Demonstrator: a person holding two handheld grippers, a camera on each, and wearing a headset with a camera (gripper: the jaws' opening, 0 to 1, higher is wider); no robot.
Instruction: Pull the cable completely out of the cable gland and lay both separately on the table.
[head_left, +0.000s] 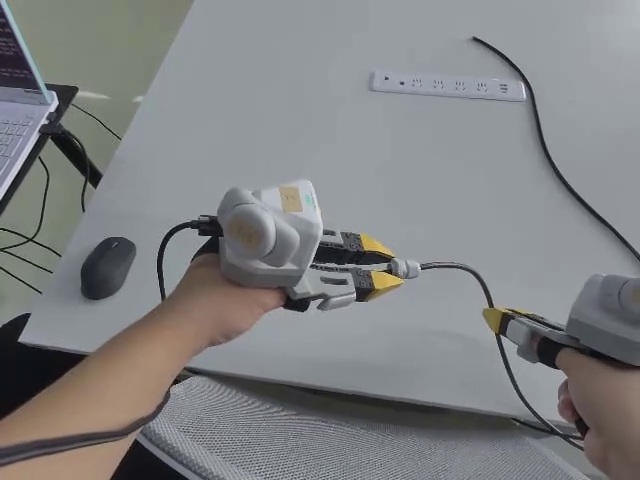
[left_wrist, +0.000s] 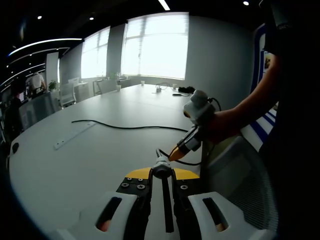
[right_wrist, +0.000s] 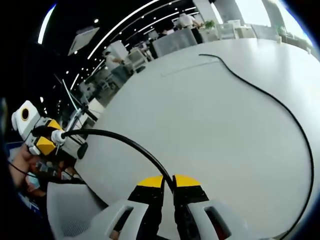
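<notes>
Left hand-held gripper (head_left: 388, 270): we are clamping the cable gland (head_left: 405, 268), anchoring it above the tabletop (head_left: 300, 120). Right hand-held gripper (head_left: 497, 320): we are pinching the cable (head_left: 450, 265), jaws seemingly tight, ready for pulling; cable not yet out of the gland.

Mouse (head_left: 107, 266) on table (head_left: 300, 120) at left edge, laptop (head_left: 15, 110) further left, power strip (head_left: 447, 86) behind, cable gland (head_left: 404, 268) and cable (head_left: 455, 265) right of mouse

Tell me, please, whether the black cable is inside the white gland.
Inside: the black cable enters the white gland in the left tool.
</notes>
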